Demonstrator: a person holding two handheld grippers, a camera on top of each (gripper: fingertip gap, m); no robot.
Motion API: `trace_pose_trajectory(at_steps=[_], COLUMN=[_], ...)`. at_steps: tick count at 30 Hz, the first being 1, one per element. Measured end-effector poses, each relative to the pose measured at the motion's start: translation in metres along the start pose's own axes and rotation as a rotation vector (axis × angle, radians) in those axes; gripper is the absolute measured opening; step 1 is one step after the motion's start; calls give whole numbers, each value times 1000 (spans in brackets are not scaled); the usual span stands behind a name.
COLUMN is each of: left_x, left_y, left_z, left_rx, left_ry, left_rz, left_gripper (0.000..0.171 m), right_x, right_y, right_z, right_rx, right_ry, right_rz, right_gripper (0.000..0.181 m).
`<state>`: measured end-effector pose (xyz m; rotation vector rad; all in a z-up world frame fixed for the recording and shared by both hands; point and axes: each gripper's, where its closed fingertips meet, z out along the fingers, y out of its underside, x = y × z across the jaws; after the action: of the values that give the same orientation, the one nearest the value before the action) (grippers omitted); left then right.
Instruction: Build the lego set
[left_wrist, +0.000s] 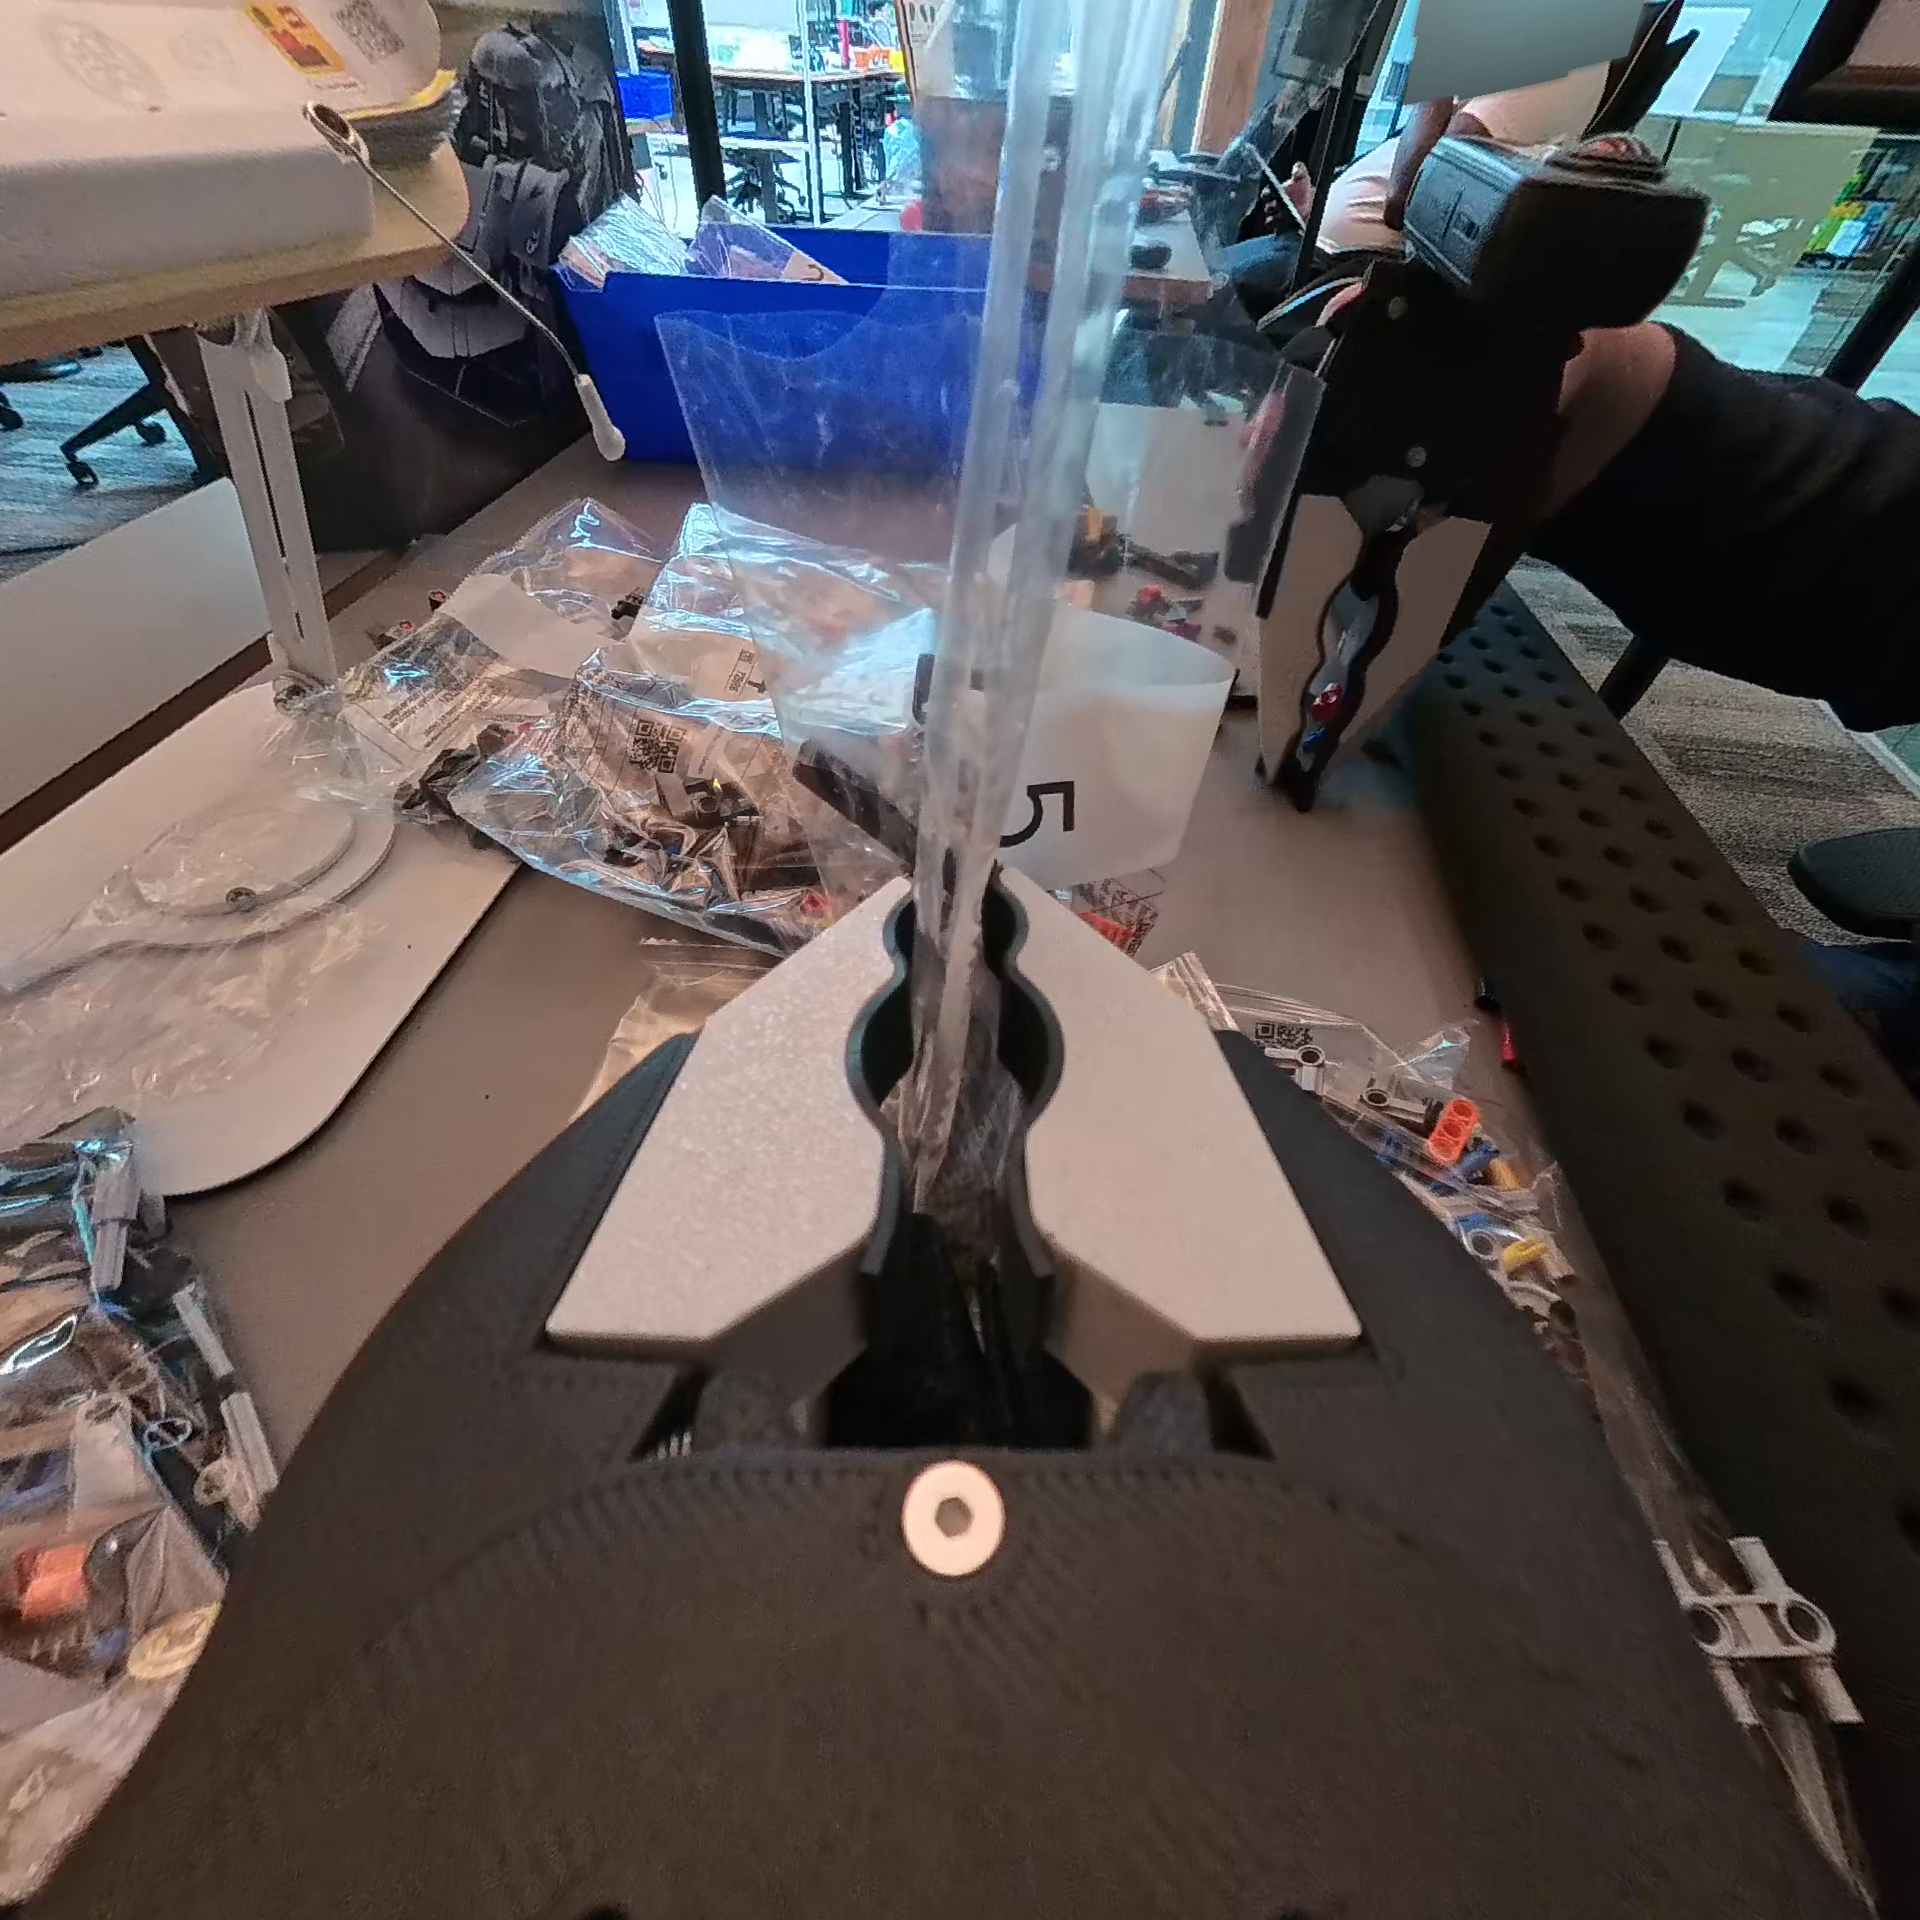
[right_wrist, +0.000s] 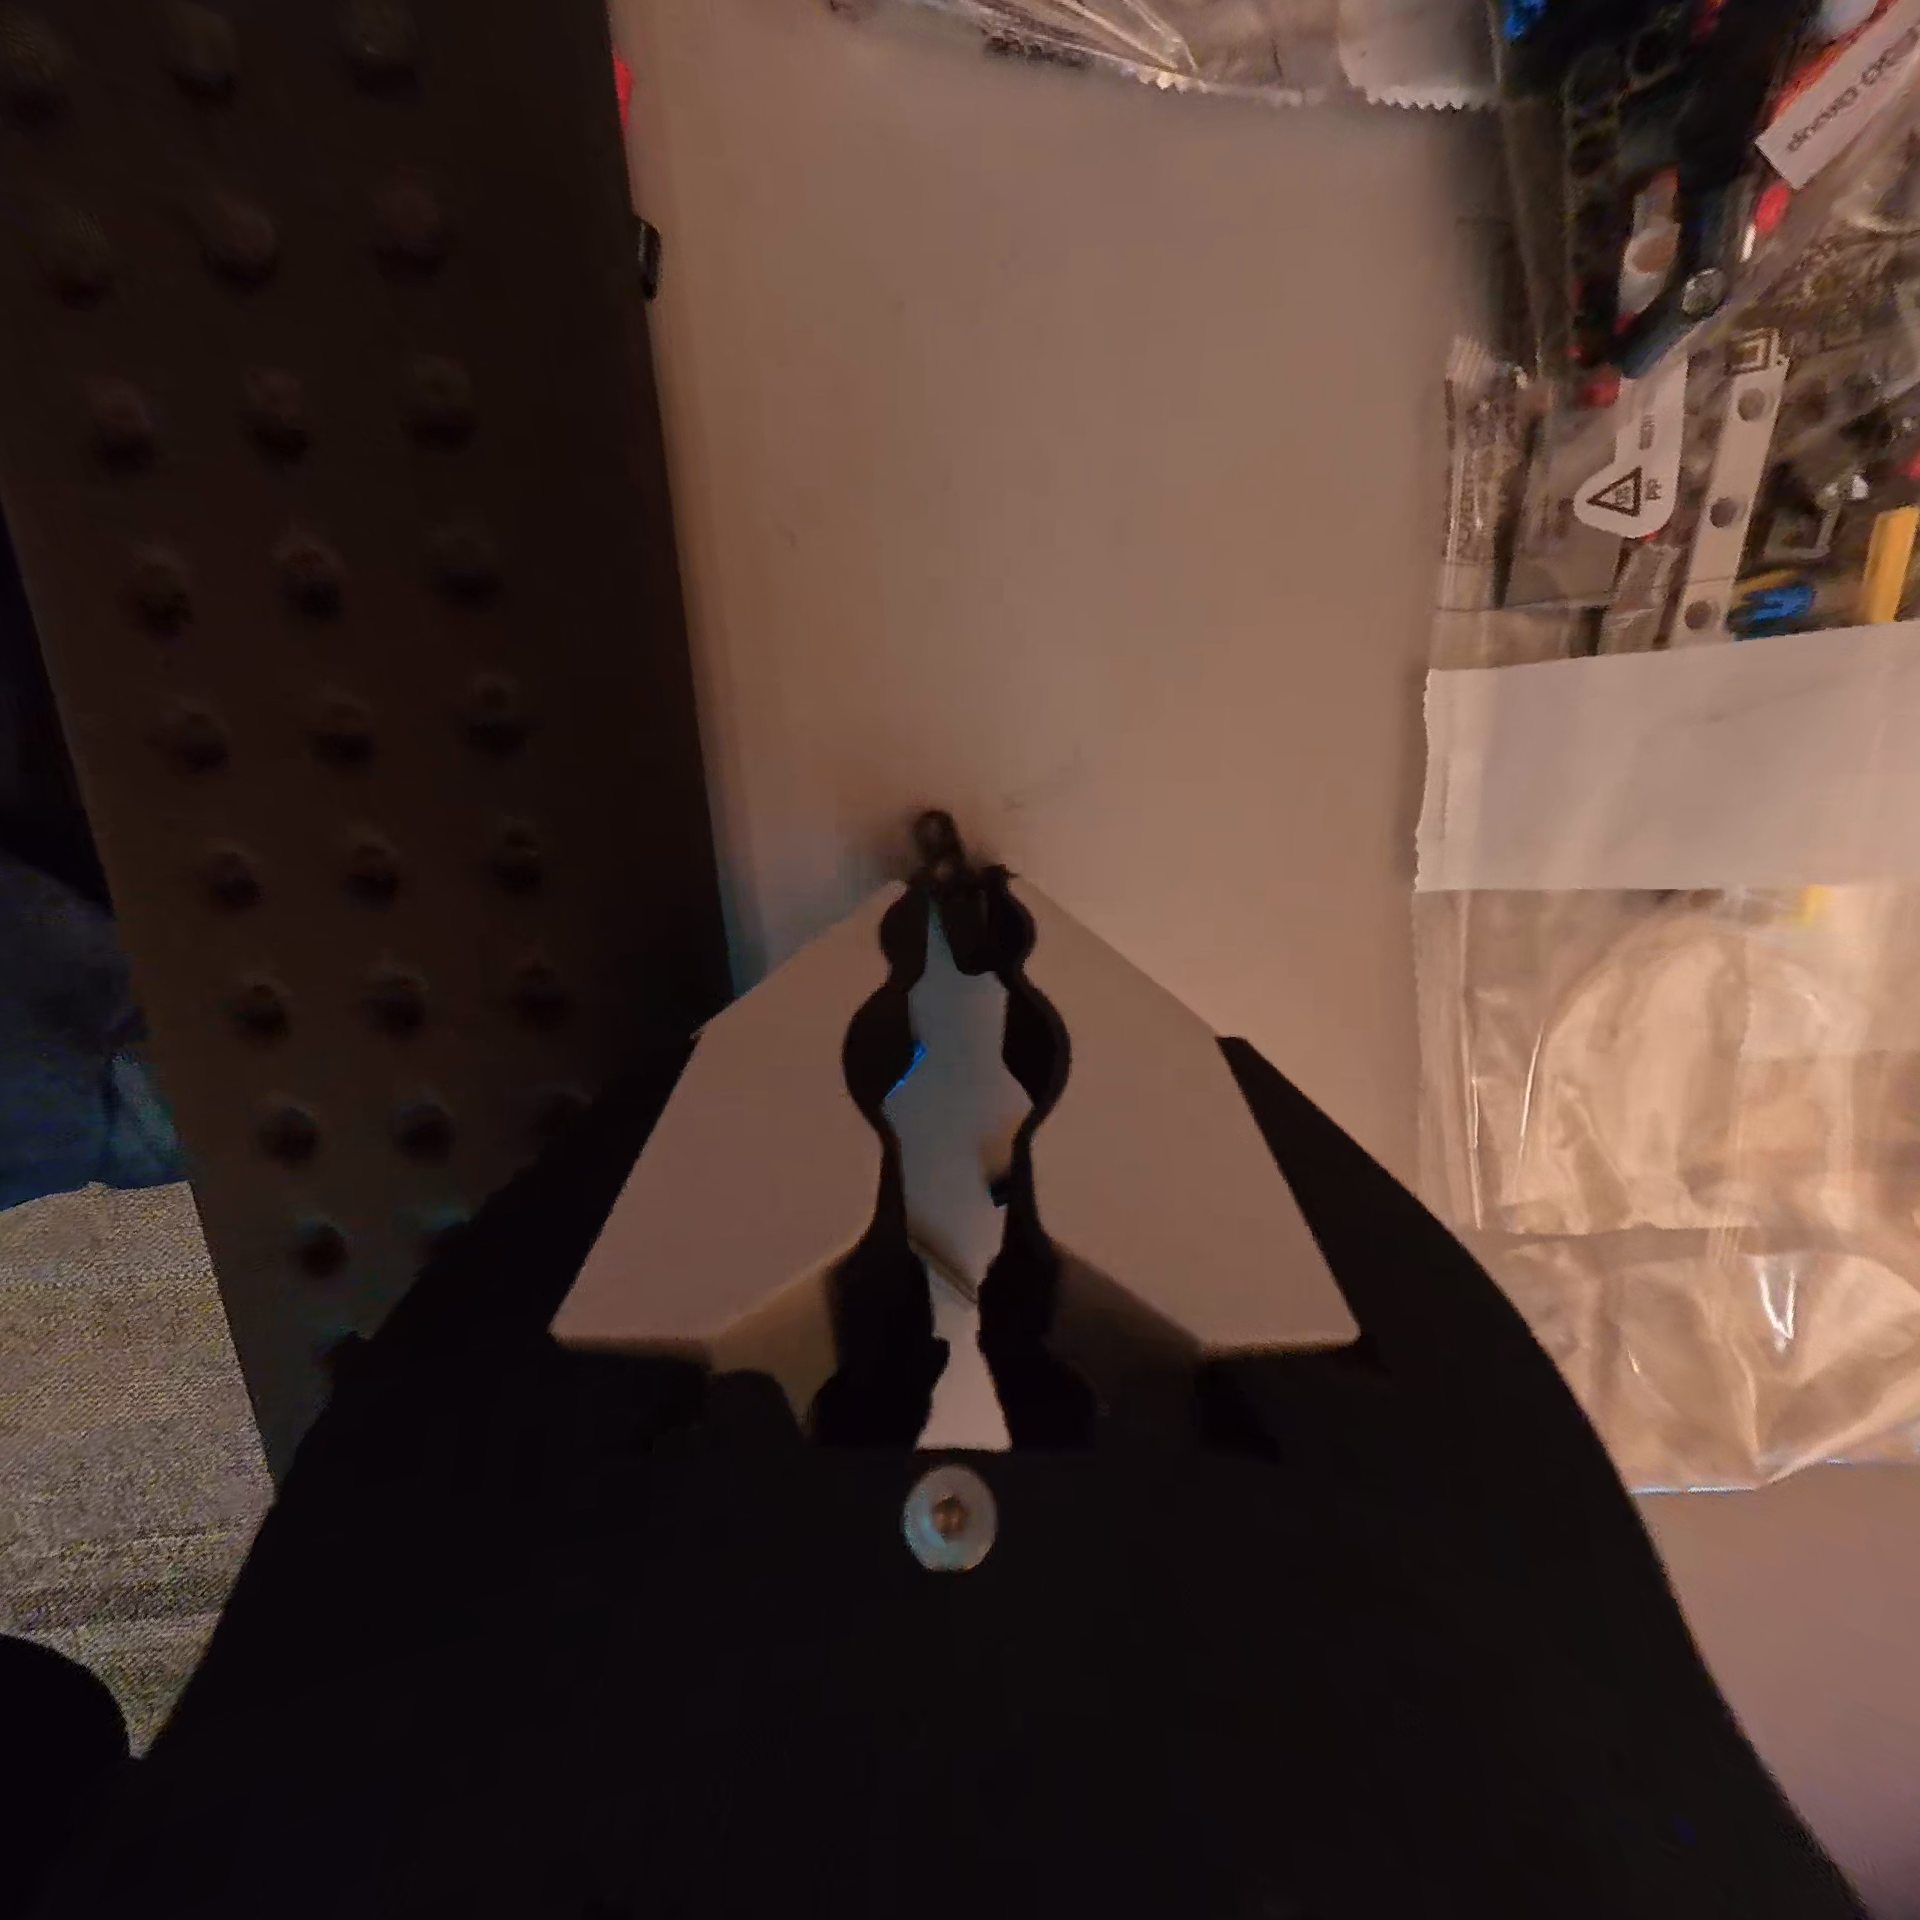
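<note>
My left gripper (left_wrist: 956, 896) is shut on a clear plastic bag (left_wrist: 1023, 343), which runs from between its fingers straight up and out of the top of the left wrist view. Behind it a wide clear bag with a white panel (left_wrist: 1127, 727) stands on the grey table (left_wrist: 1299, 914). My right gripper (left_wrist: 1307, 774) points down at the table at the right, held by a person's arm (left_wrist: 1745, 520). In the right wrist view the right gripper (right_wrist: 956, 891) is shut with a small black lego piece (right_wrist: 940, 840) at its tips, touching the table (right_wrist: 1039, 468).
Several sealed bags of lego parts lie around: centre (left_wrist: 675, 769), right (left_wrist: 1455, 1153), left (left_wrist: 94, 1403) and in the right wrist view (right_wrist: 1714, 436). A black perforated board (left_wrist: 1662, 935) (right_wrist: 312, 623) runs along the table's edge. A blue bin (left_wrist: 790, 343) and a white stand (left_wrist: 281, 582) are at the back. There is about 25 cm between the tips of the two grippers.
</note>
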<state>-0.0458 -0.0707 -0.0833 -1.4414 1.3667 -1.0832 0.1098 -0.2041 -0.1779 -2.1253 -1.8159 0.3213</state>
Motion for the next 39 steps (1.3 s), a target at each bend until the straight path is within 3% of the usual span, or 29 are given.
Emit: trace_pose_trajectory(at_steps=[7,13,16,24,32,39], left_x=[0,1,0,1,1,0], left_y=[0,-1,-1,-1,-2,-2], left_z=[0,0,0,0,-1,-3], left_rx=[2,-1,1,2,6,10], left_ry=[0,0,2,7,6,1], left_rz=[0,5,3,3,2,1], left_gripper=[9,9,9,9,9,9], right_x=[20,76,90,113,113,111], right_y=[-9,-95,-142,-204,-200,-173], right_z=[-10,-72,-102,-116,-95,-110], right_rx=[14,342,520,635,610,590], right_ry=[66,255,250,270,120,194], right_rz=[23,71,88,86,186,209], right_gripper=[4,4,4,5,8,22])
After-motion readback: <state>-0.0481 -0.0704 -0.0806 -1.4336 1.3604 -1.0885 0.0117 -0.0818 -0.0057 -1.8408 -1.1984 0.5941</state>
